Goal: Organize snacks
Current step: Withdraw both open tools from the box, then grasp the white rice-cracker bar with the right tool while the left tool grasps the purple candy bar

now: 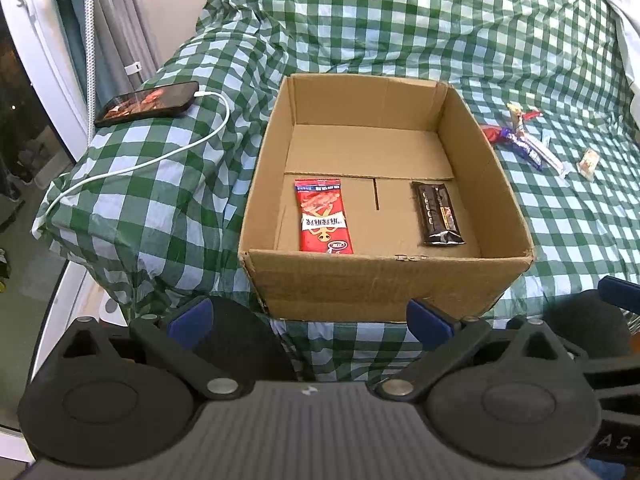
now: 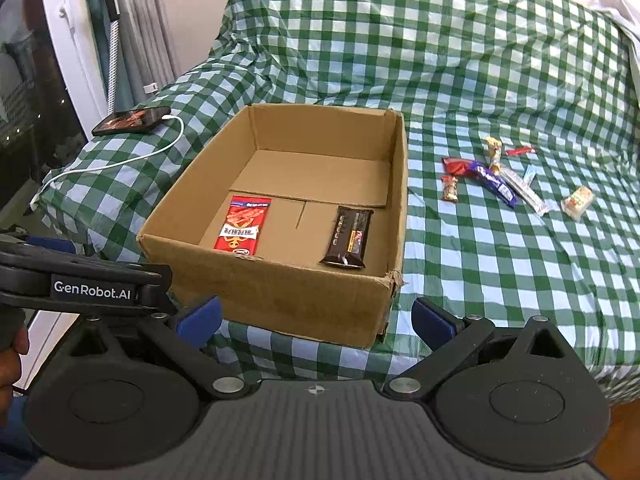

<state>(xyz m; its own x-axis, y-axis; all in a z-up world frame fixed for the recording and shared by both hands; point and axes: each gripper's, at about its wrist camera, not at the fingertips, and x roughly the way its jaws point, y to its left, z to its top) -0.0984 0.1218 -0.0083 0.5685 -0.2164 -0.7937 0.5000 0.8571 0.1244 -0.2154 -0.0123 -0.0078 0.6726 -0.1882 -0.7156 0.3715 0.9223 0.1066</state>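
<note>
Both claws, left gripper [image 1: 312, 316] & right gripper [image 2: 316, 318], gape empty before open brown cardboard box [image 2: 280, 280]; mid-sort; next: fetch loose wrapped snacks [image 2: 500, 180] w/ right.

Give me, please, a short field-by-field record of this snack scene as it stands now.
surface: bed under a green checked cover
container: open cardboard box
in box: red snack packet at left, dark chocolate bar at right, apart
outside box: loose snacks scattered on the cover to the box's right
other: phone plugged into a white cable, left of the box
left gripper: open, holding nothing
right gripper: open, holding nothing
</note>
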